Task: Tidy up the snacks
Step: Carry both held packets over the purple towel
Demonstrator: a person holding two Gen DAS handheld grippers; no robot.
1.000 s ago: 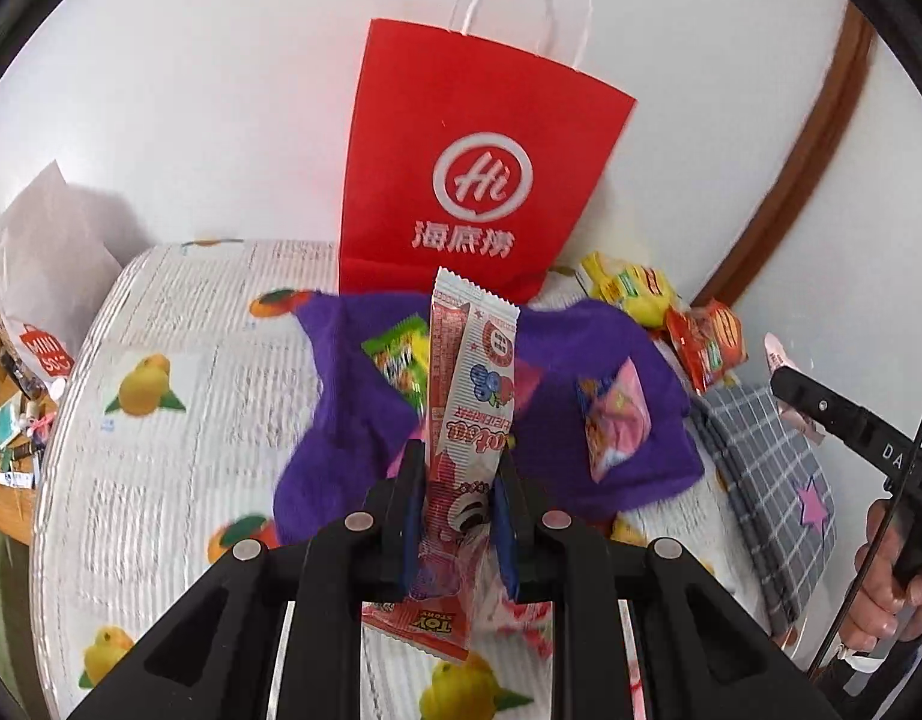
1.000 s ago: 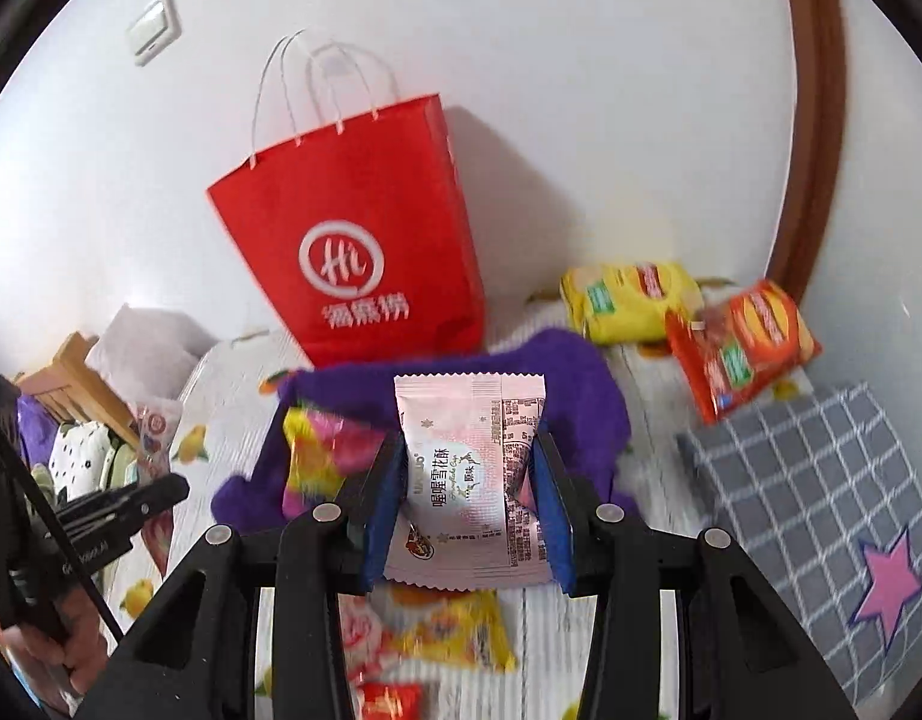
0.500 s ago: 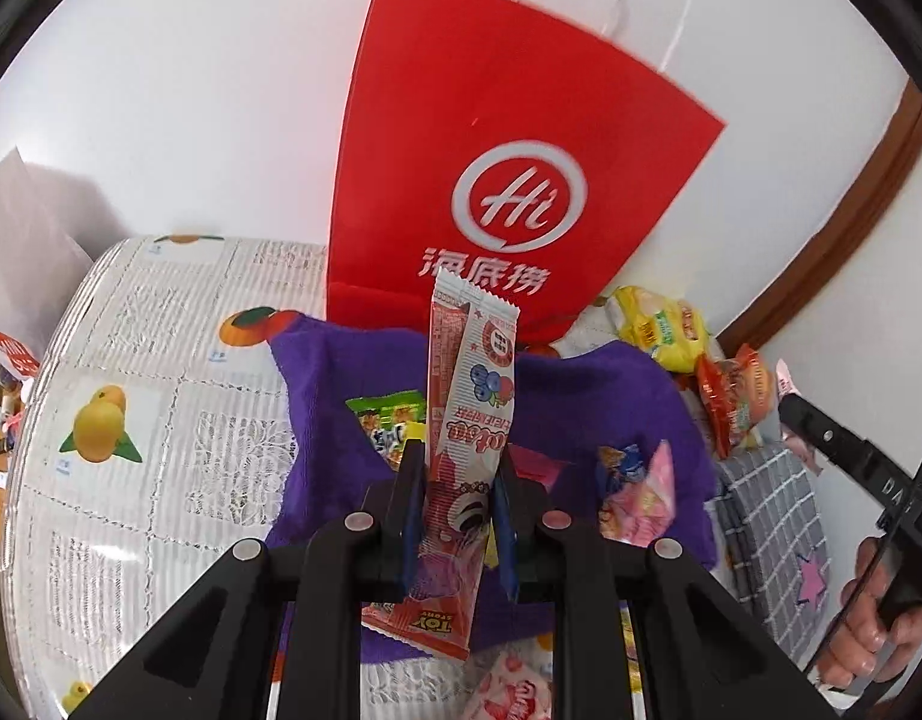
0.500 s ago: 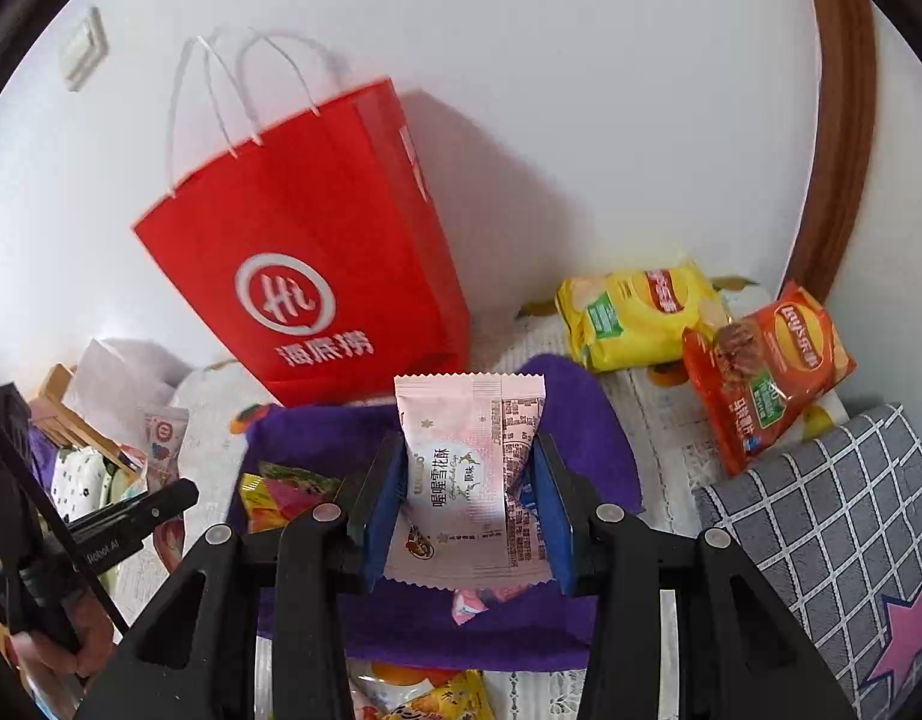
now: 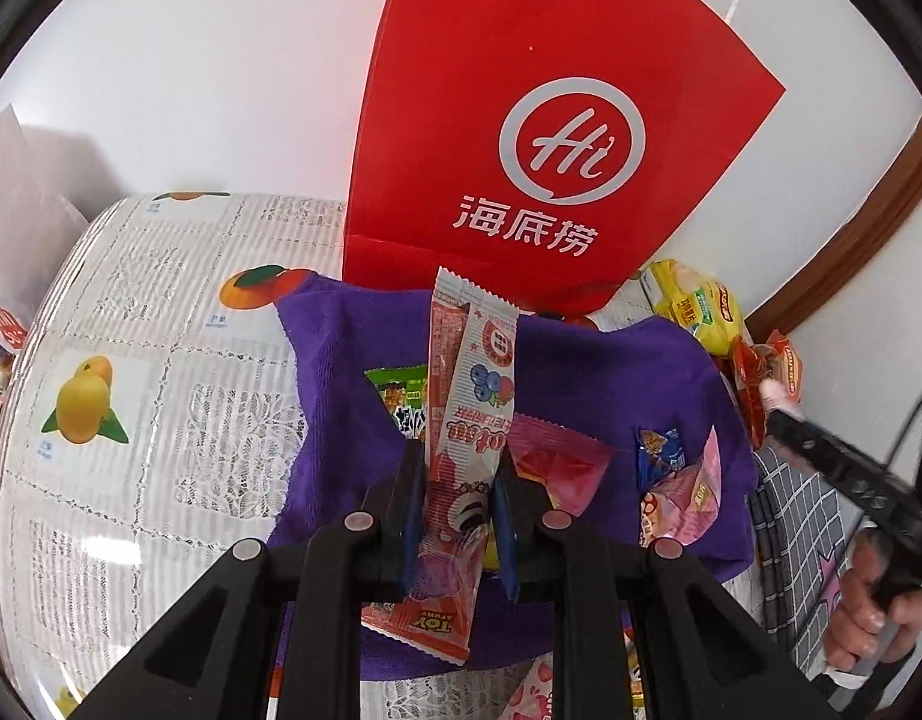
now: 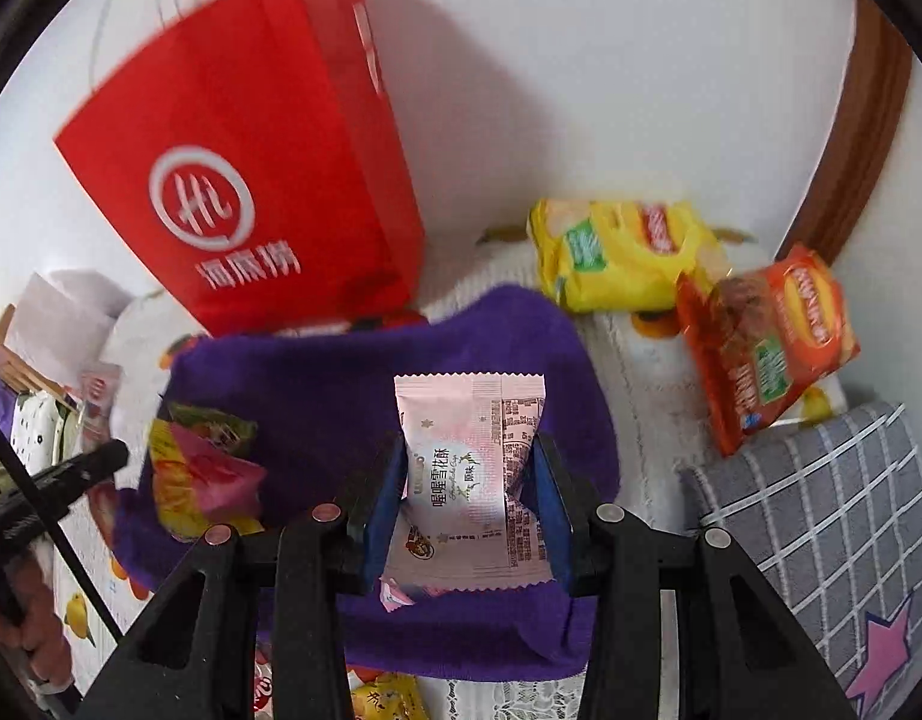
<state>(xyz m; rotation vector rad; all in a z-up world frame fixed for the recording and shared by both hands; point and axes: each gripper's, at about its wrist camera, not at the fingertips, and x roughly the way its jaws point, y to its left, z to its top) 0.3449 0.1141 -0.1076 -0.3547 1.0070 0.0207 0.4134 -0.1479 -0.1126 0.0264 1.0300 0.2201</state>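
Left gripper (image 5: 458, 501): jaws clamped on a long pink-and-white striped snack stick wrapper (image 5: 470, 384), held upright over the cloth.
Right gripper (image 6: 468, 501): jaws closed on a square pale-pink foil pastry packet (image 6: 474, 456), gripped by its two side edges, above the cloth.
Purple terry cloth (image 6: 317, 384): spread on the fruit-print table cover (image 5: 131, 312); carries a green packet (image 5: 404, 390), a magenta packet (image 5: 557, 462) and a small blue-and-pink pair (image 5: 677, 480).
Red paper carrier bag with white handles (image 5: 521, 120): upright against the wall, just behind the cloth.
Yellow crisp bag (image 6: 623, 252), orange crisp bag (image 6: 767, 342): off the cloth, to the right.
Grey checked cloth with star (image 6: 821, 510): far right.
Risk, stick: narrow grip low on a tall, floppy wrapper; it may pivot or slide out when tilted.
Risk, packet: the foil bows between the pads; it may pop free if squeezed harder.
Risk, bag: light and standing unsupported at the front; a knock from either gripper may tip it.
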